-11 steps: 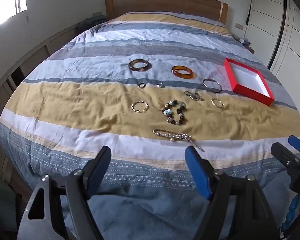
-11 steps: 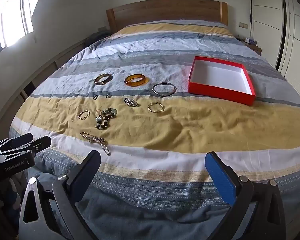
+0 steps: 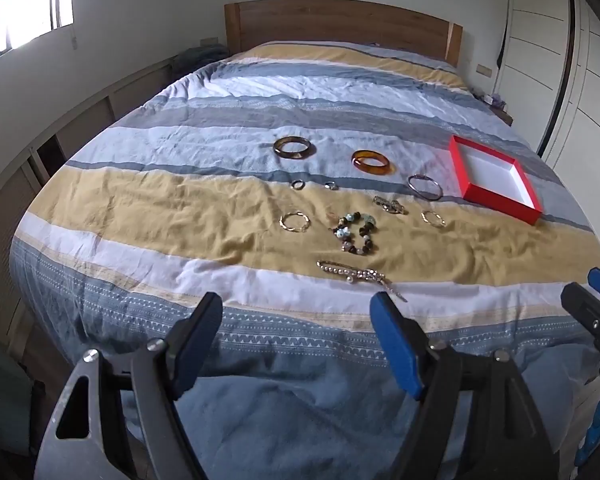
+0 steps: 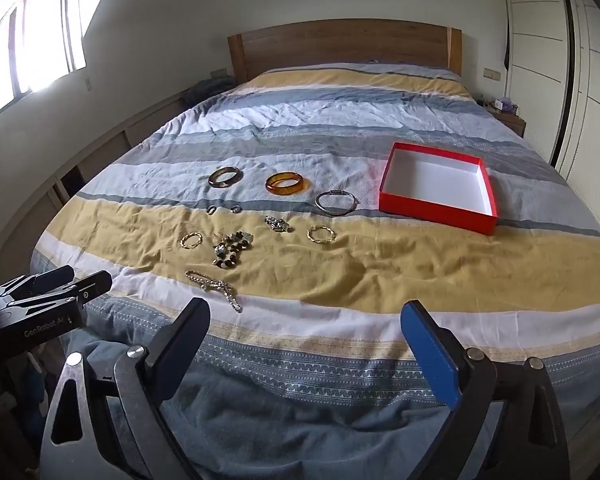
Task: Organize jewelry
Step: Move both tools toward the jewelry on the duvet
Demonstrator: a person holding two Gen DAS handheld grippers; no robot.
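Jewelry lies spread on a striped bed. A brown bangle, an amber bangle and a silver bangle lie farthest. Two small rings and a beaded bracelet lie mid-bed. A pearl chain lies nearest. An open red box with a white inside sits at the right, also in the right wrist view. My left gripper is open and empty over the bed's foot. My right gripper is open and empty there too.
A wooden headboard stands at the far end. A wardrobe lines the right wall. Low cabinets run along the left wall under a window. A bedside table stands at the far right.
Both grippers have moved slightly; the bed and jewelry sit a little differently in view. No object has moved.
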